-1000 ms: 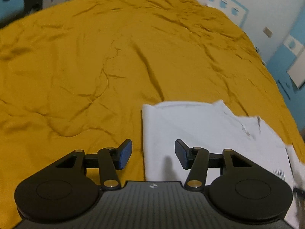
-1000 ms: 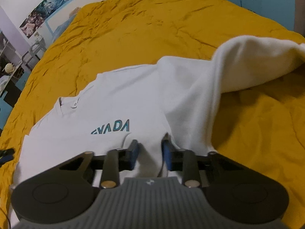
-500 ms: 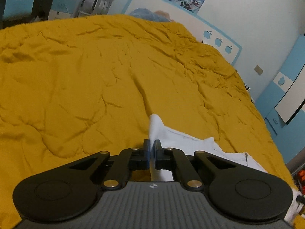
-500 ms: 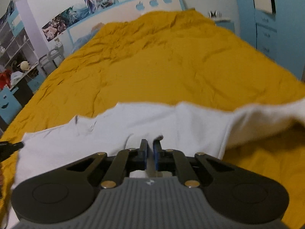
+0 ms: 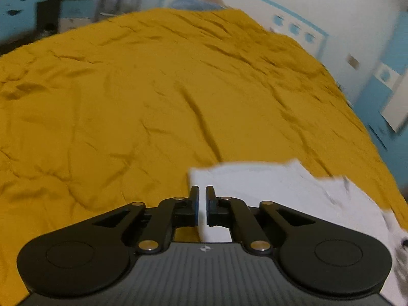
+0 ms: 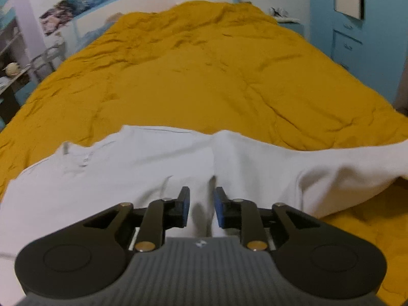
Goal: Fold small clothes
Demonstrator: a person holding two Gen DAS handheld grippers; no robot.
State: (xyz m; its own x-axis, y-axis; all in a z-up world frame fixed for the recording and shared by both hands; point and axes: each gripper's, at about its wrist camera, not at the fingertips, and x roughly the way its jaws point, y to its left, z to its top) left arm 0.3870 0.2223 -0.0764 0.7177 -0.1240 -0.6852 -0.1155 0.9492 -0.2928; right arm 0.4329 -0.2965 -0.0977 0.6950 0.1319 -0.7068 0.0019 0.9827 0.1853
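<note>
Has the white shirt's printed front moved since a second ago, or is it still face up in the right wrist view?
Yes. The white shirt has been folded over: its teal lettering no longer shows, and it lies against the yellow bedspread with a plain side up.

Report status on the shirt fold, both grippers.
Left gripper jaws shut on white T-shirt edge. Right gripper jaws opening, fabric between them. Shirt rumpled on mustard bedspread. Nothing in the way.
</note>
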